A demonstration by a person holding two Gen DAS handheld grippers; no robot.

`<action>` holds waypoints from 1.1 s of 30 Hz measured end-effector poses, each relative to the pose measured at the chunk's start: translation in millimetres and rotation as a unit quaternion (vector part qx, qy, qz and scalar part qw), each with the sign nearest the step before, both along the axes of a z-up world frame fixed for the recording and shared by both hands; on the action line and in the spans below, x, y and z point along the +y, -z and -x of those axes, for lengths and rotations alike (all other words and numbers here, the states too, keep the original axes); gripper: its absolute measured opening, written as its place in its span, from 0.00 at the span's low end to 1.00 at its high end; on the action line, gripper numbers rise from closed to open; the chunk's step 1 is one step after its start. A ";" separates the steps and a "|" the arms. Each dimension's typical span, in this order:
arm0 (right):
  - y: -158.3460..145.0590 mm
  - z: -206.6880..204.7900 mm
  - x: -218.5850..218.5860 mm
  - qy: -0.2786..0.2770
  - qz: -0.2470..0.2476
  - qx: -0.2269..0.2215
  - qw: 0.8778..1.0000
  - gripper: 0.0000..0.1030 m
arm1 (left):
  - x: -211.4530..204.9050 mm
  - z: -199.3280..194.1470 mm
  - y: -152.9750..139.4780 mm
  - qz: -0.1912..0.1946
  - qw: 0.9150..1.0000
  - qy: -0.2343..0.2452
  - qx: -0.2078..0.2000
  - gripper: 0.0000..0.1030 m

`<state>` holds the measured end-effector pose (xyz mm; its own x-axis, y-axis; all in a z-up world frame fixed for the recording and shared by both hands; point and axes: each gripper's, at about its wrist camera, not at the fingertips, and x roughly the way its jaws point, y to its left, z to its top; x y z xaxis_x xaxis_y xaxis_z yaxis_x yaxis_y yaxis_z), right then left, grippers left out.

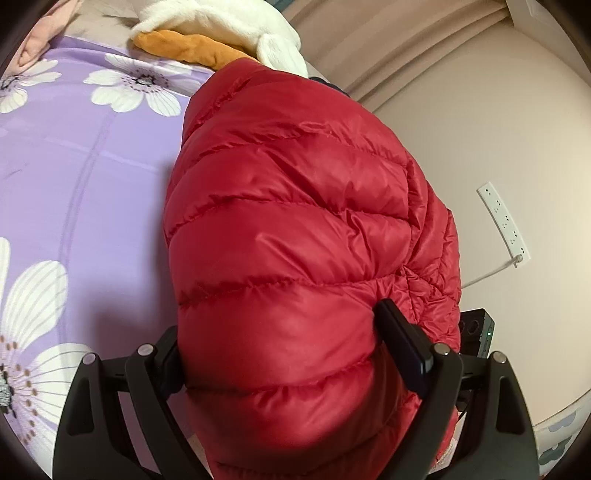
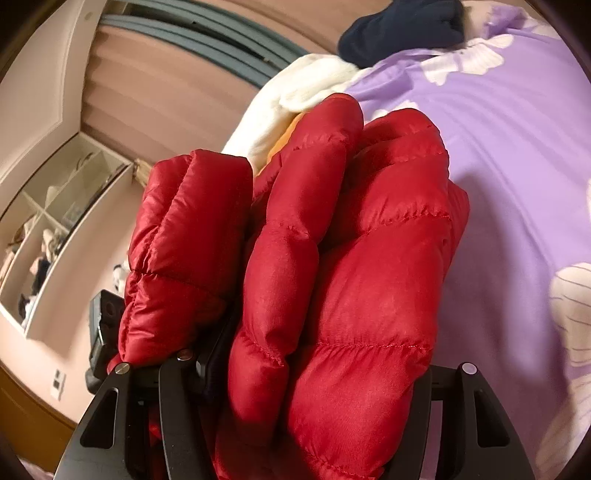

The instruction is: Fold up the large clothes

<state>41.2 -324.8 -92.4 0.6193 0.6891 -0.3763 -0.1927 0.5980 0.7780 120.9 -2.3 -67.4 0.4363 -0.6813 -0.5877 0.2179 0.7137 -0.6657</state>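
Red quilted puffer jacket (image 1: 295,236) bunched over purple floral bedsheet (image 1: 74,177); left tongs (image 1: 280,350) and right tongs (image 2: 317,365) both clamp thick folds. Advise: lift evenly, lay toward 12 o'clock.

I count one red puffer jacket (image 1: 295,229); one white fleece garment (image 1: 221,22); one orange garment (image 1: 188,48); one dark blue garment (image 2: 402,29); one power strip (image 1: 504,221); one bed (image 1: 92,166).

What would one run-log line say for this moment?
left gripper: shut on red puffer jacket | right gripper: shut on red puffer jacket | surface: purple floral bedsheet
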 end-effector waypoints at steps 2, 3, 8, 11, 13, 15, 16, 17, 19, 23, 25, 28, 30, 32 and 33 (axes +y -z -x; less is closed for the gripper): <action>-1.8 -5.2 5.6 -0.007 0.002 -0.001 1.000 0.61 | 4.1 0.5 -1.8 -0.001 1.000 -0.006 -0.002 0.87; -2.9 -6.4 8.8 -0.010 0.002 -0.002 1.000 0.61 | 8.3 1.6 -2.4 -0.001 1.000 -0.010 -0.003 0.87; -7.8 -14.1 22.2 -0.027 0.007 -0.008 1.000 0.61 | 23.7 4.9 -6.3 -0.001 1.000 -0.026 -0.009 0.87; -9.8 -21.9 30.1 -0.036 0.012 -0.012 0.999 0.61 | 36.2 8.6 -6.4 0.001 0.999 -0.036 -0.011 0.87; -11.4 -26.0 36.0 -0.042 0.015 -0.014 0.999 0.61 | 41.4 8.1 -9.2 0.001 0.999 -0.042 -0.012 0.87; -13.3 -26.9 40.2 -0.048 0.017 -0.018 0.999 0.61 | 47.5 9.1 -9.6 0.002 0.999 -0.048 -0.014 0.87; -14.4 -28.2 42.4 -0.050 0.019 -0.019 0.998 0.61 | 49.2 8.5 -11.2 0.002 0.999 -0.051 -0.015 0.87; -15.2 -29.5 44.4 -0.052 0.020 -0.020 0.998 0.61 | 51.5 9.0 -11.6 0.003 0.998 -0.053 -0.016 0.87; -16.7 -32.2 49.5 -0.057 0.022 -0.022 0.998 0.61 | 56.5 10.1 -12.5 0.004 0.998 -0.058 -0.018 0.87; -18.7 -38.6 57.6 -0.066 0.027 -0.024 0.997 0.62 | 66.2 11.9 -11.5 0.006 0.998 -0.068 -0.018 0.87; -19.9 -41.2 62.2 -0.070 0.030 -0.025 0.997 0.61 | 70.5 11.7 -11.9 0.008 0.997 -0.072 -0.018 0.87; -20.0 -48.0 68.5 -0.075 0.036 -0.023 0.996 0.61 | 77.0 6.8 -8.7 0.010 0.997 -0.079 -0.015 0.87; -20.9 -52.3 74.7 -0.078 0.041 -0.021 0.996 0.61 | 80.6 5.3 -6.0 0.012 0.996 -0.082 -0.011 0.87; -20.7 -57.0 80.0 -0.081 0.046 -0.021 0.995 0.61 | 84.6 3.1 -2.8 0.014 0.996 -0.088 -0.006 0.87; -20.1 -59.1 82.5 -0.083 0.048 -0.021 0.995 0.61 | 86.0 1.5 -1.8 0.014 0.996 -0.089 -0.005 0.87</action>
